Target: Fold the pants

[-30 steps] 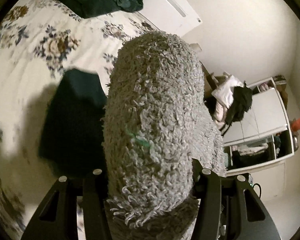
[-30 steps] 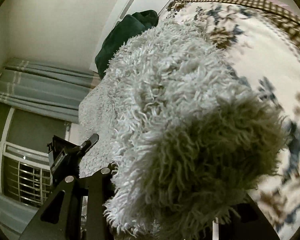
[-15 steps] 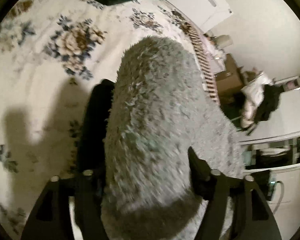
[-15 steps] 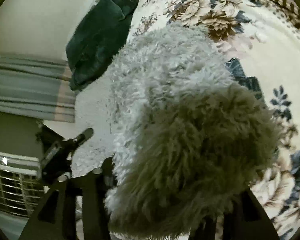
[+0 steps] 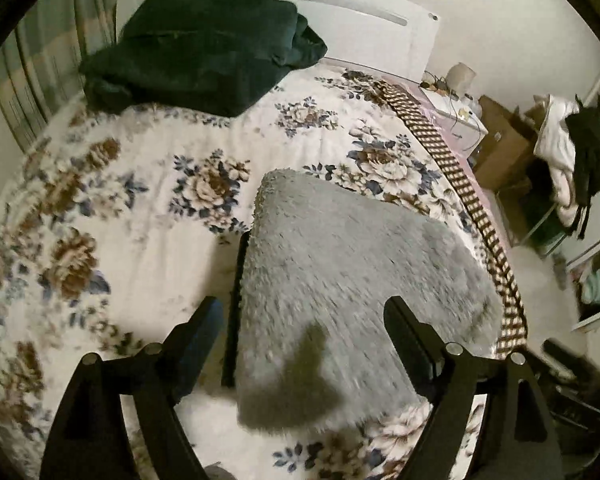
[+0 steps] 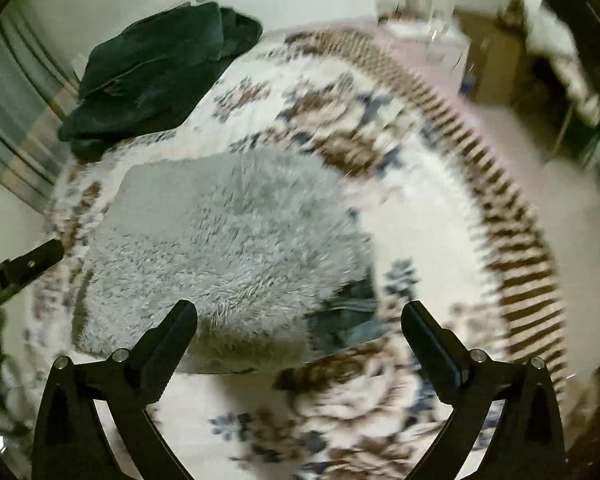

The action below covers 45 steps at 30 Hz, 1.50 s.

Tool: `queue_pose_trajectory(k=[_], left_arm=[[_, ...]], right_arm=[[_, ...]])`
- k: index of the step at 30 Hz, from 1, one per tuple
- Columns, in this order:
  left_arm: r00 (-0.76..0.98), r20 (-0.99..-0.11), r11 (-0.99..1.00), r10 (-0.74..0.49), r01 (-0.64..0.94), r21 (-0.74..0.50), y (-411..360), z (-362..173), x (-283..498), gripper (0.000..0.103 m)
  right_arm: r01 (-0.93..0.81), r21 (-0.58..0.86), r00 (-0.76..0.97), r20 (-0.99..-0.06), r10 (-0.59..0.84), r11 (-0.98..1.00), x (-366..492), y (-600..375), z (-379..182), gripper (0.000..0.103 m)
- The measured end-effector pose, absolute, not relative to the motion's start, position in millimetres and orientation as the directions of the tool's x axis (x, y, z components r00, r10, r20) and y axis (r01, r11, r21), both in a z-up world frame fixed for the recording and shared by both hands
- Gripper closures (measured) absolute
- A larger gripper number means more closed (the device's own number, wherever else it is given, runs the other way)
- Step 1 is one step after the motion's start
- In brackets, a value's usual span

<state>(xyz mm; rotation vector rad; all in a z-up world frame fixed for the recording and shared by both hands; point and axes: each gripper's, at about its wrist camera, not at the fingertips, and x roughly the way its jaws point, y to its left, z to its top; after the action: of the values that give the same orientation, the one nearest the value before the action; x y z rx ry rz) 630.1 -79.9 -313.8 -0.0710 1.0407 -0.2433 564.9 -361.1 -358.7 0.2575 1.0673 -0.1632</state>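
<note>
Fluffy grey pants (image 5: pixel 340 280) lie folded into a rough rectangle on a flowered bed (image 5: pixel 100 208), near its right edge with the striped border. The left tongs (image 5: pixel 304 320) hover above them, spread wide and gripping nothing; the right tongs (image 6: pixel 300 320) are likewise released and empty. A dark lining (image 6: pixel 344 316) peeks out at one corner. The fold looks laid down; the next move would likely be another fold or tidying that corner. Open bedspread lies to the left, while a dark green blanket (image 5: pixel 200 48) sits well apart by the headboard.
</note>
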Motion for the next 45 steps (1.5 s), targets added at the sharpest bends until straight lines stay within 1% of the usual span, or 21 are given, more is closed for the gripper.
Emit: queue_pose_trajectory(k=[4, 7, 16, 21, 26, 33, 40, 45], left_arm=[[0.514, -0.839, 0.980, -0.178, 0.165, -0.106, -88, -286, 603, 0.021], [0.541, -0.825, 0.982, -0.163, 0.167, -0.085, -90, -262, 580, 0.021], [0.620, -0.771, 0.985, -0.145, 0.161, -0.056, -92, -185, 498, 0.021], [0.670, -0.732, 0.988, -0.125, 0.154, -0.027, -94, -142, 439, 0.021], [0.700, -0.703, 0.990, -0.124, 0.133, -0.043, -88, -108, 386, 0.021], [0.761, -0.640, 0.994, -0.105, 0.104, -0.040, -83, -62, 322, 0.021], [0.780, -0.614, 0.992, -0.121, 0.116, -0.048, -81, -41, 279, 0.021], [0.801, -0.591, 0.995, -0.097, 0.095, -0.035, -77, -31, 256, 0.021]], right_arm=[[0.271, 0.047, 0.510, -0.854, -0.102, 0.961, 536, -349, -312, 0.000], [0.273, 0.038, 0.534, -0.837, -0.119, 0.961, 508, -343, -275, 0.000], [0.246, 0.040, 0.624, -0.771, -0.127, 0.969, 412, -333, -174, 0.000], [0.220, 0.040, 0.669, -0.733, -0.121, 0.975, 350, -327, -123, 0.000], [0.188, 0.037, 0.723, -0.682, -0.112, 0.981, 277, -322, -67, 0.000], [0.162, 0.039, 0.780, -0.617, -0.103, 0.986, 192, -321, -10, 0.000], [0.141, 0.050, 0.816, -0.572, -0.087, 0.989, 128, -316, 37, 0.000], [0.131, 0.040, 0.829, -0.553, -0.087, 0.991, 100, -311, 58, 0.000]])
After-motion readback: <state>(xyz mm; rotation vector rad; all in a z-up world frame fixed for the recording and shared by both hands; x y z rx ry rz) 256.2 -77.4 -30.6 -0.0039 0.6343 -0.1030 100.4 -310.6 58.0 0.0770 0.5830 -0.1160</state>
